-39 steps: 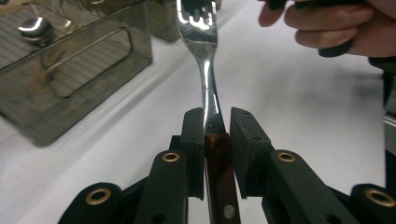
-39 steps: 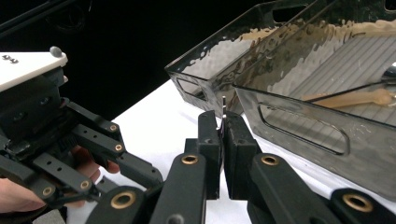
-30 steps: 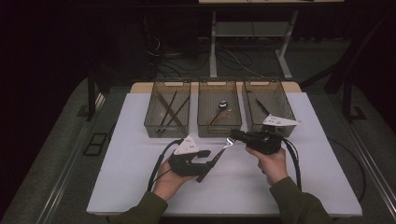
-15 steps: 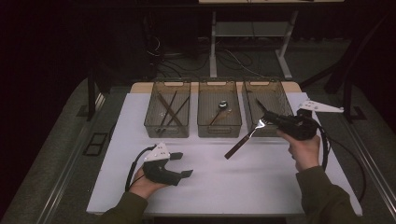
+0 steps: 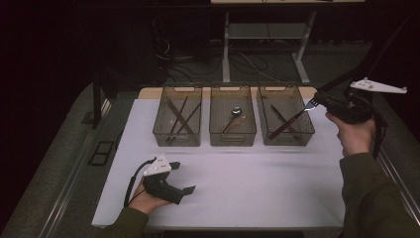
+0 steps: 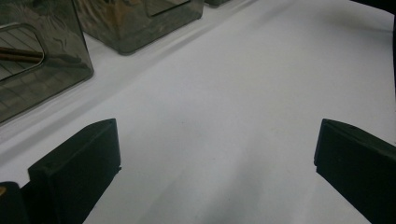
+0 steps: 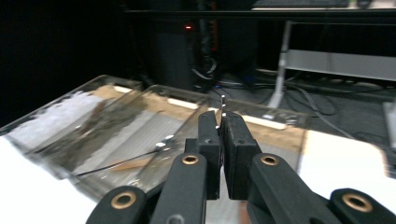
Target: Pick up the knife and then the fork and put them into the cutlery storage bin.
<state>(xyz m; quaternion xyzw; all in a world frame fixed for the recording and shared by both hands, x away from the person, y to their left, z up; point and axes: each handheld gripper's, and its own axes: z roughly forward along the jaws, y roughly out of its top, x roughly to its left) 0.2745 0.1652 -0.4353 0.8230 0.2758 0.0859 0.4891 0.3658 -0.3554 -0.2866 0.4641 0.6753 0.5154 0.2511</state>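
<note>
Three clear bins stand on the white table (image 5: 277,188); the right bin (image 5: 286,134) is the target. The right gripper (image 5: 317,101) pinches a fork (image 5: 292,118) slanting over it, not yet dropped. The left gripper (image 5: 185,178), jaws just spread wide, rests empty.

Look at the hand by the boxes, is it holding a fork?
Yes, the right gripper is shut on a fork, its wooden handle slanting down over the rightmost bin.
</note>
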